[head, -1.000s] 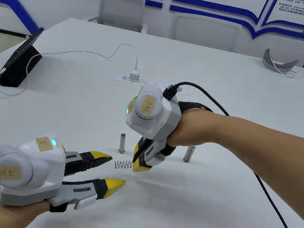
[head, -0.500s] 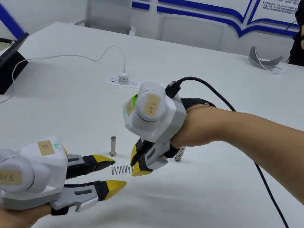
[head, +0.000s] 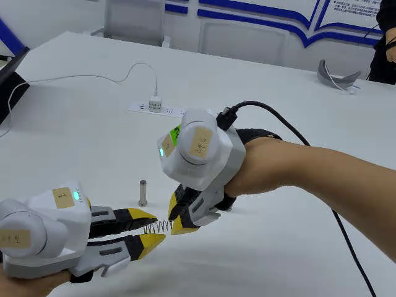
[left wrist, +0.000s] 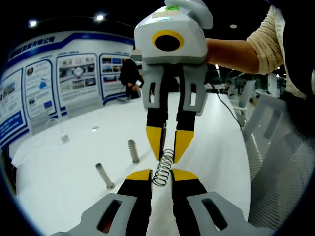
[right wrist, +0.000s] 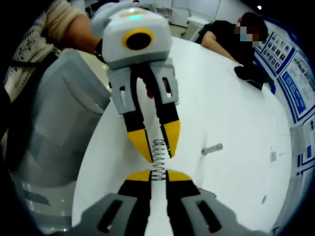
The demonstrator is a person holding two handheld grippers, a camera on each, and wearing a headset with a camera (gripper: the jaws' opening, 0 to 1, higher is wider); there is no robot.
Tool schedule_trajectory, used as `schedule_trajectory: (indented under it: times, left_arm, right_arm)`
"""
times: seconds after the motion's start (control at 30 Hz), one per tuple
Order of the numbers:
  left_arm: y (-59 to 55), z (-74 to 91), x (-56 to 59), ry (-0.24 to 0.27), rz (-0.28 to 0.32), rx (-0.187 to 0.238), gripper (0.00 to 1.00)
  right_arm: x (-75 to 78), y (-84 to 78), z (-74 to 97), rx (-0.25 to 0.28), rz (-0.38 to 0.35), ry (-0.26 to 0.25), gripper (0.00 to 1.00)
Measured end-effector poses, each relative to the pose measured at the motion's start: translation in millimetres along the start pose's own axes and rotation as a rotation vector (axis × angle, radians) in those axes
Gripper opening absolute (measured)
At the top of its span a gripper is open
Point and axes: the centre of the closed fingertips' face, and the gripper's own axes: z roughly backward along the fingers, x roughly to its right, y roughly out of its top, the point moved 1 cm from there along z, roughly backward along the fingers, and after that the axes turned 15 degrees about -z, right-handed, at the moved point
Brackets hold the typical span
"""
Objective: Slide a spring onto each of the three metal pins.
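My right gripper (head: pixel 180 224) is shut on one end of a small steel spring (head: pixel 162 226) and holds it level just above the white table. The spring's free end lies between the open yellow-tipped jaws of my left gripper (head: pixel 151 227), which faces it from the left. In the left gripper view the spring (left wrist: pixel 164 167) runs from my left gripper (left wrist: pixel 162 175) to the right gripper (left wrist: pixel 169 146). A bare metal pin (head: pixel 143 193) stands upright just behind the spring. Another pin (left wrist: pixel 133 151) carries a spring and stands beyond the bare pin (left wrist: pixel 104 175).
A white power strip (head: pixel 154 107) with a plugged cable lies further back on the table (head: pixel 278 247). A black cable (head: pixel 291 145) runs from the right gripper over the person's forearm. A dark tablet edge (head: pixel 7 80) stands at the far left.
My left gripper has moved right and up until its jaws straddle the spring's free end. The right gripper keeps its hold on the spring. The camera has shifted.
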Motion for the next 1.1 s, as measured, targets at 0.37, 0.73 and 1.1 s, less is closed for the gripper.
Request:
schedule_trajectory:
  times: [0.37,0.73,1.1]
  left_arm:
    - [2.9,0.3,3.2,-0.010,-0.015,0.001,0.13]
    - [3.5,-0.8,6.8,-0.021,-0.020,-0.007,0.12]
    - [4.6,-1.9,8.2,-0.025,-0.026,-0.006,0.11]
  right_arm:
    - [-3.9,3.2,8.6,-0.010,0.021,-0.003,0.12]
    - [-10.5,17.5,21.3,-0.002,0.049,-0.005,0.12]
    - [-15.5,32.2,24.4,0.018,0.077,-0.006,0.12]
